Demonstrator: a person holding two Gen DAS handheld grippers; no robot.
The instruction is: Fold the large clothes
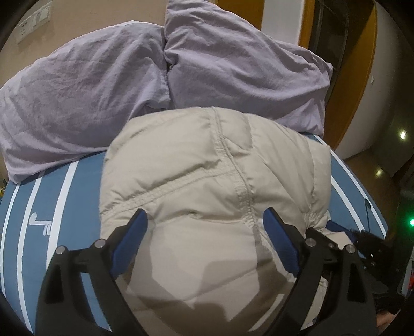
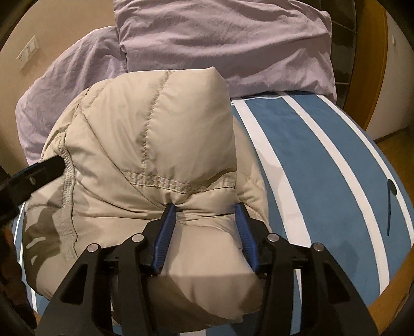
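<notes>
- Blue bedding with white stripes (image 2: pixel 305 155) covers the bed; two crumpled lilac pillows (image 1: pixel 233 69) lie at its far end against a beige wall, where a white switch plate (image 1: pixel 33 23) is mounted.
- Near the left edge in the left wrist view a small white looping emblem (image 1: pixel 41 222) is printed on the bedding; I cannot read it as letters. No other writing shows.
- On the bedding sits a beige quilted puffer jacket (image 2: pixel 145 144), bundled into a thick mound. Its far end tapers towards the pillows, so its long axis runs from the cameras to the head of the bed. Stitched seams cross the top panel.
- Left gripper (image 1: pixel 205 219): angled downward over the near part of the jacket, its blue pads (image 1: pixel 132 240) spread wide on either side of a puffed section, not pressing into it. It is released.
- Right gripper (image 2: pixel 204 209): also tilted down, its blue pads (image 2: pixel 165 232) squeezing a fat roll of the jacket at the near right edge, with fabric gathering at the left tip. It is grasping the jacket.
- From the right wrist view, the left gripper's black finger reaches the jacket's left side.
</notes>
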